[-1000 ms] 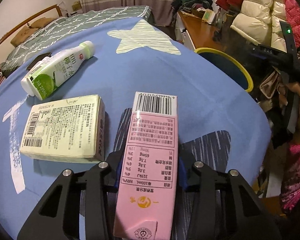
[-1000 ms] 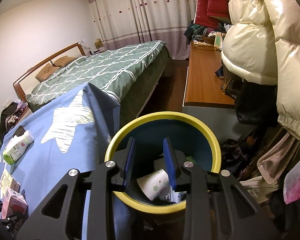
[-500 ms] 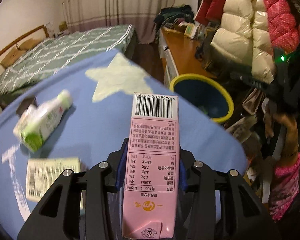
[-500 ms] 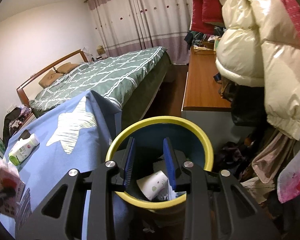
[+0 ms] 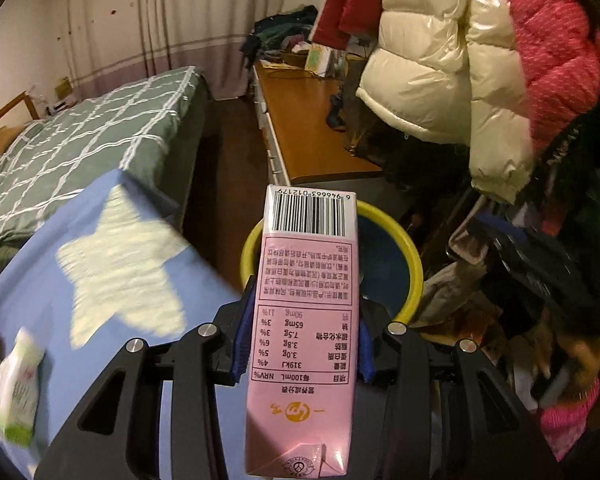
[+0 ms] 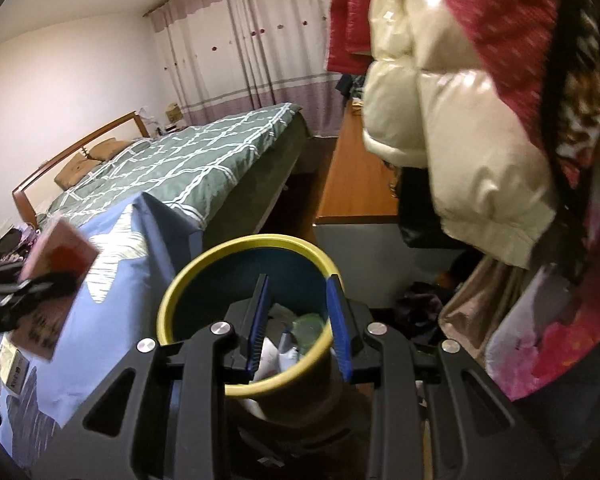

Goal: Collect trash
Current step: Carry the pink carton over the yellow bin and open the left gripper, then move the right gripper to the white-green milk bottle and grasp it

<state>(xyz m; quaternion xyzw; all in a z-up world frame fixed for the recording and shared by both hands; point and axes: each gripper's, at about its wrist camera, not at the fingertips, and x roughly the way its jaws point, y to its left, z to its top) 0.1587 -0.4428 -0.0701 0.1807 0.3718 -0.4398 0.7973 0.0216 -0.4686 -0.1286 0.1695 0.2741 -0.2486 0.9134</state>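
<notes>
A pink drink carton (image 5: 306, 280) stands lengthwise between the pads of my left gripper (image 5: 304, 332), which is shut on it. The carton's barcode end hangs past the edge of the blue star-print tablecloth (image 5: 40, 272), in front of the yellow-rimmed blue bin (image 5: 414, 264). In the right wrist view my right gripper (image 6: 299, 320) is open with nothing between its fingers, held over the bin (image 6: 180, 288). Trash lies inside the bin. The carton (image 6: 56, 276) and the left gripper show blurred at the left. A white-and-green bottle (image 5: 14, 396) lies on the cloth at the lower left.
A green checked bed (image 5: 80, 148) lies behind the table, and a wooden desk (image 5: 308, 128) runs along the wall. Puffy cream and red coats (image 5: 440, 80) hang close on the right above floor clutter. A pale box (image 6: 16, 368) lies at the table's left edge.
My left gripper has swung right and up with the pink carton, from over the table to the bin's edge. The bottle and pale box slid off to the left. The right gripper shifted a little over the bin.
</notes>
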